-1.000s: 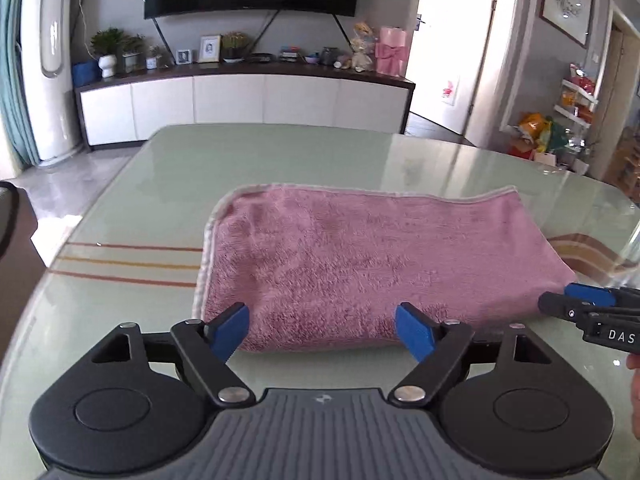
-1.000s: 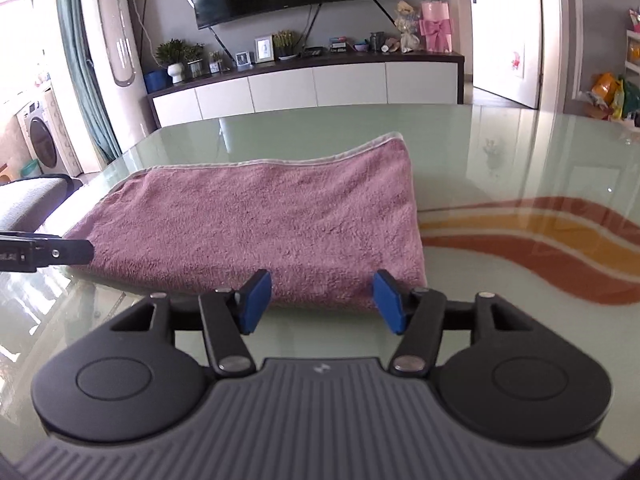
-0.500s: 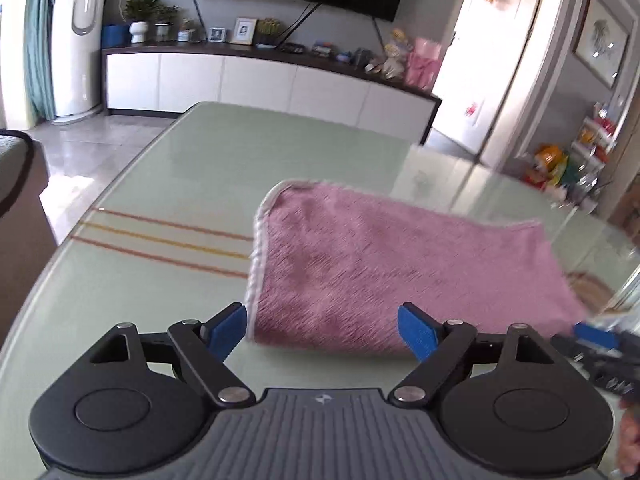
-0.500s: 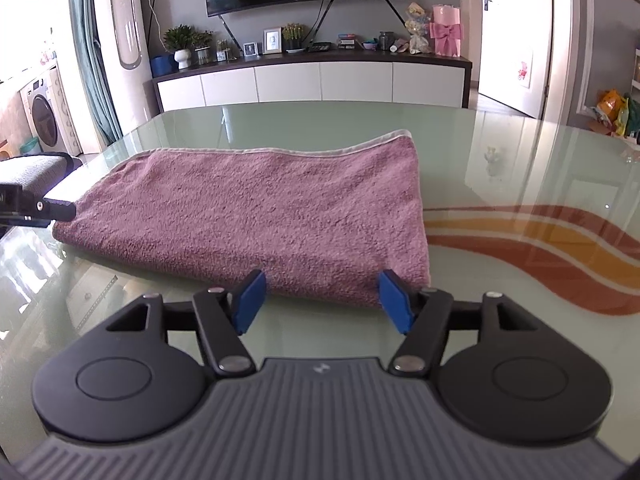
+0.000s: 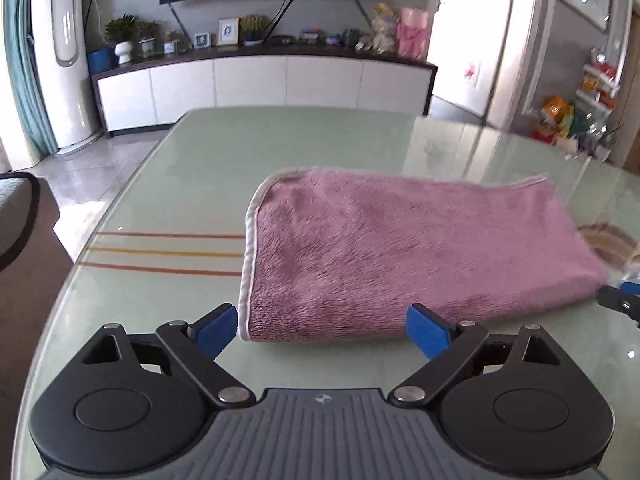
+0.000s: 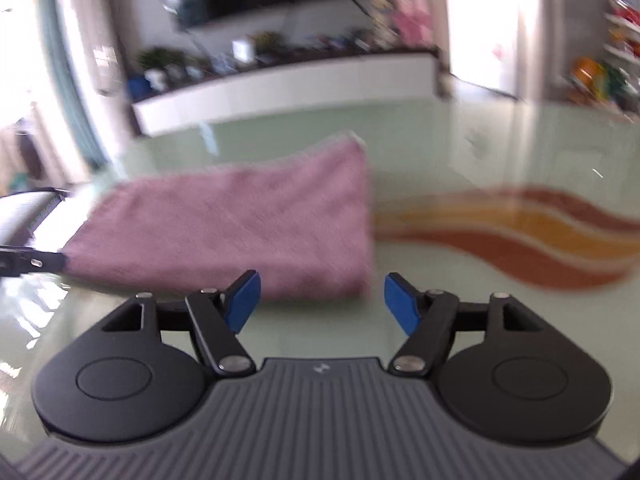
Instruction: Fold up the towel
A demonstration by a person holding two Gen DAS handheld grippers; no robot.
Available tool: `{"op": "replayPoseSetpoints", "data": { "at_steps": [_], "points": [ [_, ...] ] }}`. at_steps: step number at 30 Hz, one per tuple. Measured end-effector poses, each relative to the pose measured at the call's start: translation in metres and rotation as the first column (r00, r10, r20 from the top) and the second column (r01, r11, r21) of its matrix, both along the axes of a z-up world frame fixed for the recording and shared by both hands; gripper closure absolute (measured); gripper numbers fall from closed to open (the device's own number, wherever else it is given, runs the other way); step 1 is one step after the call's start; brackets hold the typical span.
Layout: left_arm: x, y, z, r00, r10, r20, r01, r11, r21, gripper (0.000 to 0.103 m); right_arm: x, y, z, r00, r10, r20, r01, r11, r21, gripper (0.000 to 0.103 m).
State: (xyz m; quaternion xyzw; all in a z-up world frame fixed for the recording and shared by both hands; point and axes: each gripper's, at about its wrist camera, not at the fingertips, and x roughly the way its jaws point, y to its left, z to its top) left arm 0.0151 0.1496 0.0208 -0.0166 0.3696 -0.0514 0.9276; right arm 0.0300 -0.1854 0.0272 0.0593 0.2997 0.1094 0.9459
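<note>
pink towel (image 5: 408, 256) flat on the glass table (image 5: 192, 168), already doubled over: rounded fold along the near edge, pale hemmed edges stacked on the far side and at the left end. sits toward the near edge of the table, right end touching the orange-and-brown wave print in the glass. judged: one fold done, cloth laid down so another fold across the length can follow.

left gripper (image 5: 320, 330) poised just short of the towel's near left corner, jaws wide, blue pads astride that corner but not pressing; nothing held. right gripper (image 6: 322, 300) just short of the near right corner, jaws opening, about three-quarters spread, corner seen between the pads but no contact; nothing held. judged: both standing off the cloth with jaws wide to clear the thick fold before any new grasp.

hard to read: right wrist view smeared by blur, hem and towel thickness not resolvable there. number of layers in the stack not countable. each gripper only a sliver at the frame edge in the other's view. hands not seen. near edge of table hidden behind gripper bodies.
</note>
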Motion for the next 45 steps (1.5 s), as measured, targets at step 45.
{"op": "replayPoseSetpoints", "data": {
  "at_steps": [45],
  "points": [
    [-0.127, -0.059, 0.064, 0.996, 0.059, -0.071, -0.049, 0.991, 0.123, 0.001, -0.113, 0.015, 0.064, 0.998, -0.012, -0.057, 0.008, 0.997, -0.076, 0.000]
  ]
}}
